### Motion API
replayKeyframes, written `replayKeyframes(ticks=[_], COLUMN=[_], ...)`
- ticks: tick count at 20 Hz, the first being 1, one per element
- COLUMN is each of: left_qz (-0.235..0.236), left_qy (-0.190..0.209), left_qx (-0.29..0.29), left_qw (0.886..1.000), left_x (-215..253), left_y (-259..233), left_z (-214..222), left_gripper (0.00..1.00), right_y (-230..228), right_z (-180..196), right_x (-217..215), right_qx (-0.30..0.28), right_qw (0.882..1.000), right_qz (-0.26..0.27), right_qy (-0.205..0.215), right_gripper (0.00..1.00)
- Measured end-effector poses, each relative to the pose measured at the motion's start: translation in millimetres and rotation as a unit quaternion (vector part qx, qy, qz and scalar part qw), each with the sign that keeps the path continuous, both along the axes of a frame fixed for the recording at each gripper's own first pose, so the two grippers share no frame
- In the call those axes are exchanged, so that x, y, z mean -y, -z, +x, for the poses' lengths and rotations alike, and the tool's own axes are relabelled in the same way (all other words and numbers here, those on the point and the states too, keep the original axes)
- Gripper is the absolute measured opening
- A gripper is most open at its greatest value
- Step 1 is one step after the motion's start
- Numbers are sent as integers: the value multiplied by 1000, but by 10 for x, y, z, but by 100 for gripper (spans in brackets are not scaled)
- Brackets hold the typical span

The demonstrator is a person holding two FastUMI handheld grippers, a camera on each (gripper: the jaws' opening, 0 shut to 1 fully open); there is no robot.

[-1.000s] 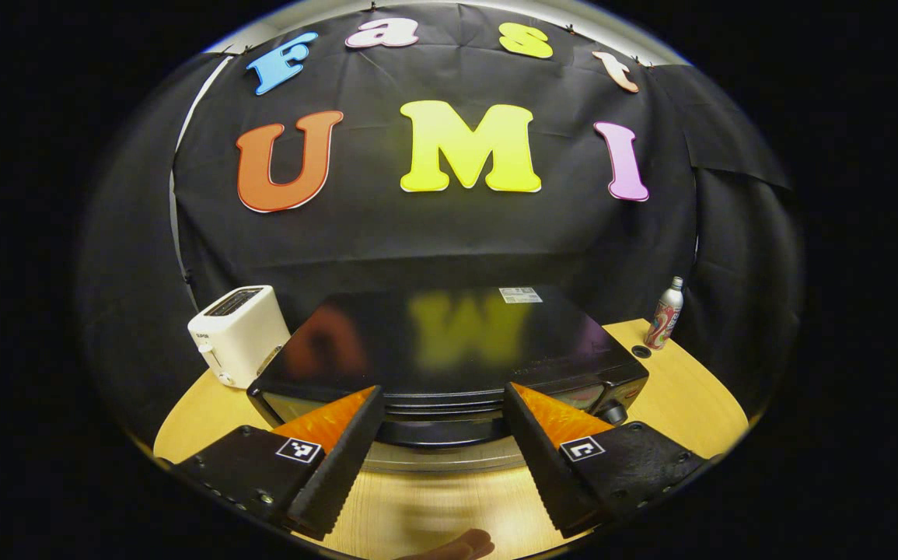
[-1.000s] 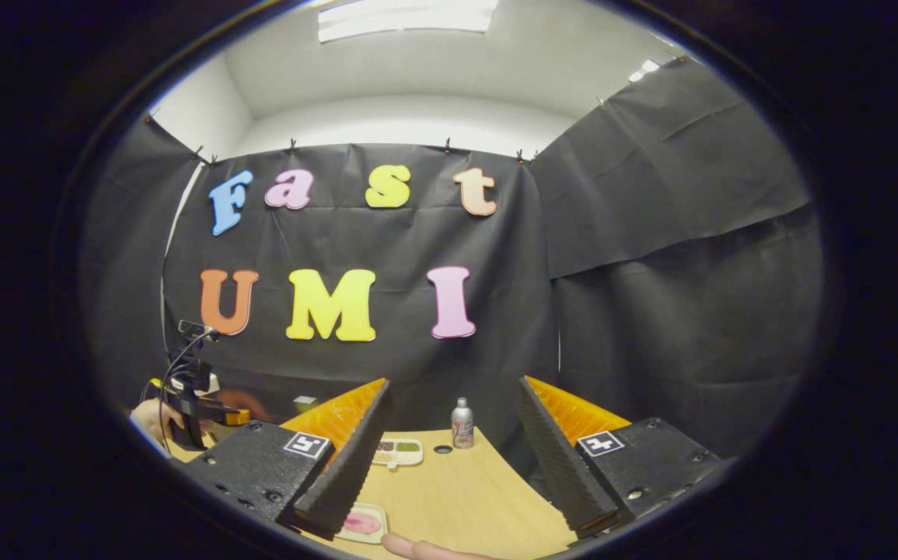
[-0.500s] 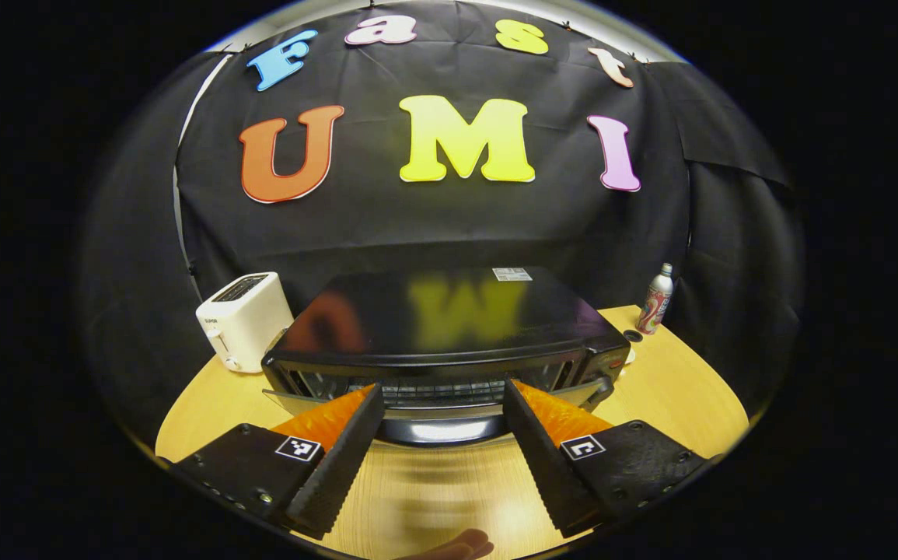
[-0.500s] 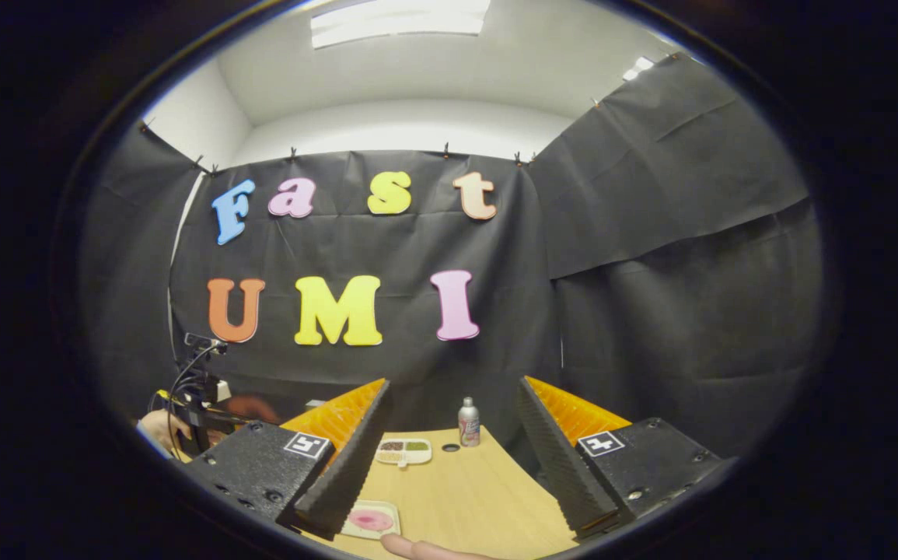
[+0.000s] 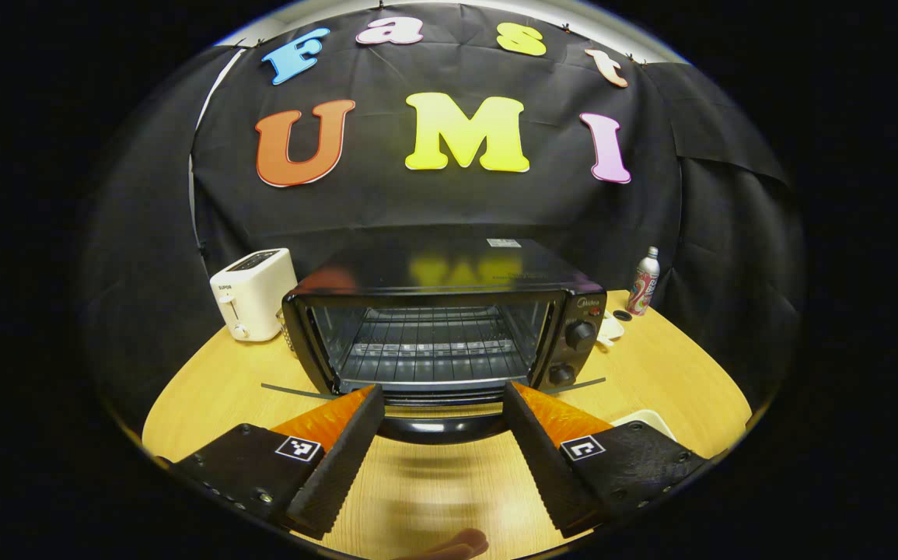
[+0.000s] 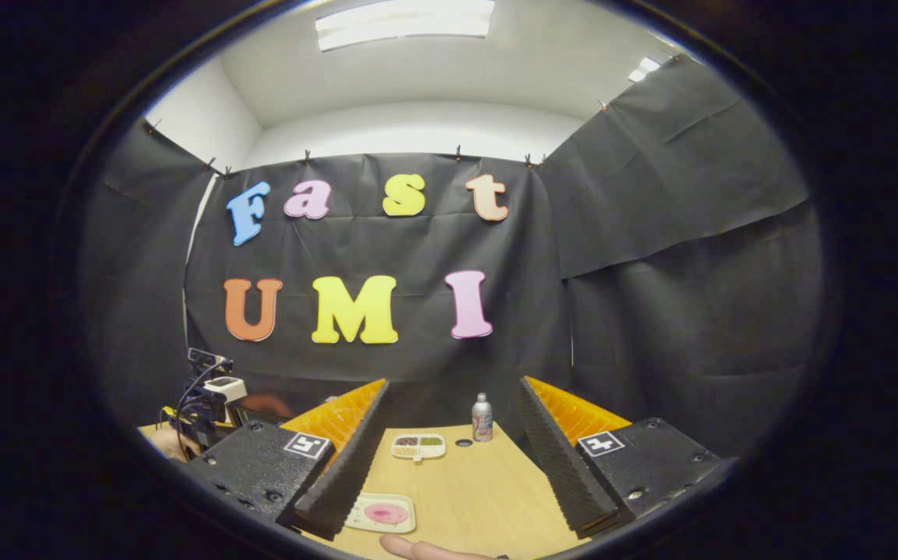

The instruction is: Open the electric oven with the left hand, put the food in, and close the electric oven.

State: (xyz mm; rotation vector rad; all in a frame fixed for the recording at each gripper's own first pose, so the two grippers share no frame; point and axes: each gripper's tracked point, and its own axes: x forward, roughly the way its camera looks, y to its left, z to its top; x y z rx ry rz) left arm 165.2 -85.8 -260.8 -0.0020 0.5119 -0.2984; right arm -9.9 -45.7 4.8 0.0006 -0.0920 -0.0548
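The black electric oven (image 5: 449,272) stands on the wooden table (image 5: 207,389) with its glass door folded down flat and its wire rack (image 5: 429,346) bare. The door's dark handle (image 5: 437,428) lies between the fingers of my left gripper (image 5: 442,393), which is open and does not press on it. My right gripper (image 6: 452,385) is also open, above the table with nothing between its fingers. Under it lies a white tray with pink food (image 6: 383,513). In the right gripper view the left gripper (image 6: 200,412) and a hand appear at the far left.
A white toaster (image 5: 254,294) stands left of the oven and a small bottle (image 5: 641,272) at the back right. A divided dish (image 6: 418,446) lies near the bottle (image 6: 482,418). A white tray's edge (image 5: 645,421) peeks out right of the left gripper.
The oven door has swung down from nearly shut to fully open as my left gripper came down and back with the handle between its fingers. The right gripper barely shifted.
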Motion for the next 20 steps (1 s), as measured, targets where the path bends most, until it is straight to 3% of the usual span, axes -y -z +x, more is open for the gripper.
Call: replayKeyframes(ticks=[3,4,6,12,18,20], left_qz=[-1,-2,-9,-32,-29,-18], left_qy=[-2,-2,-3,0,-4,-5], left_qx=[2,-1,-1,-24,-41,-49], left_qw=[1000,1000,1000,999,999,999], left_x=[-37,-48,-60,-101,-145,-149], left_y=[136,198,300,658,954,1061], left_z=[-183,-240,-331,-585,-671,-691], left_gripper=[96,96,96,96,95,95], right_y=[-13,5,56,95,243,302], right_z=[-27,-34,-22,13,62,75], right_x=[7,3,-49,-120,-253,-314], right_qx=[6,6,0,3,-10,-21], right_qw=[1000,1000,1000,1000,1000,1000], right_qz=[-8,-4,4,-6,-8,-4], right_qy=[5,5,0,2,-11,-21], right_gripper=[100,96,100,96,100,96])
